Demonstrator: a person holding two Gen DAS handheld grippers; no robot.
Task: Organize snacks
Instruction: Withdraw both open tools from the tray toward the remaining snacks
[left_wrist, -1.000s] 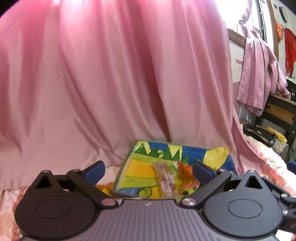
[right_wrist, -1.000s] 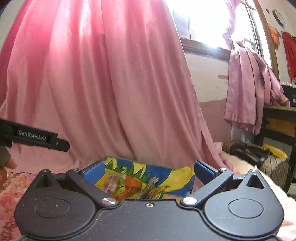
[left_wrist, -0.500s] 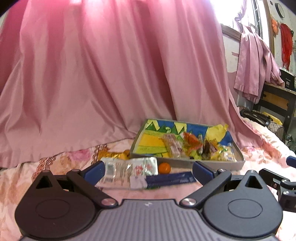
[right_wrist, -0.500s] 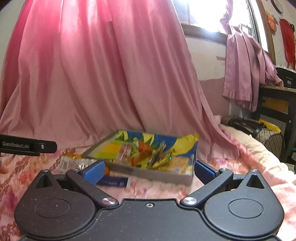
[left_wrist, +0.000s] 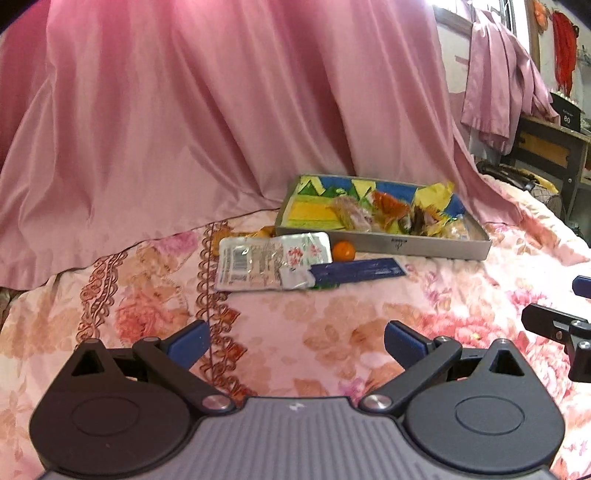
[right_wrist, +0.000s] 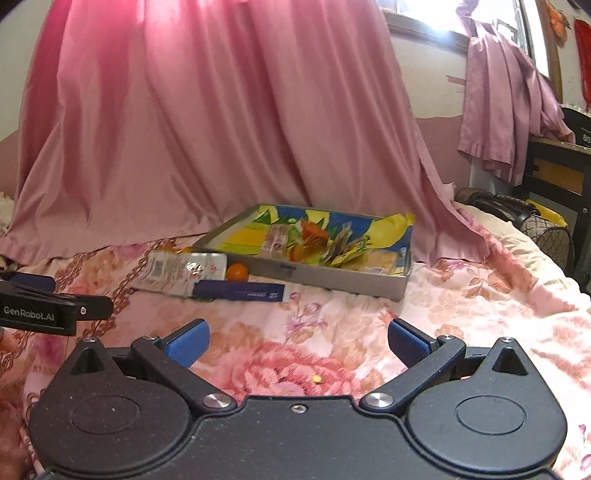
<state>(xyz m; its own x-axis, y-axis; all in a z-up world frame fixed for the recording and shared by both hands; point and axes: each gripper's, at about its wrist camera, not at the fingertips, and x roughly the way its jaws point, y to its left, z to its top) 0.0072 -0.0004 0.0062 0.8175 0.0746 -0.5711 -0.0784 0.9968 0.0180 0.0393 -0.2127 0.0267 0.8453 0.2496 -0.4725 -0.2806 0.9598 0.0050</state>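
Tray (left_wrist: 384, 247) at bed's (left_wrist: 295, 332) far edge holds most snacks; white packet (left_wrist: 271, 264), orange (left_wrist: 343, 250), blue bar (left_wrist: 360, 271) left beside it. L gripper (left_wrist: 295, 341) & R gripper (right_wrist: 297, 341): fingers apart, empty.

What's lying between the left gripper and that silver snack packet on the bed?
Only bare floral bedspread lies between the open left gripper and the silver packet, as the left wrist view shows.
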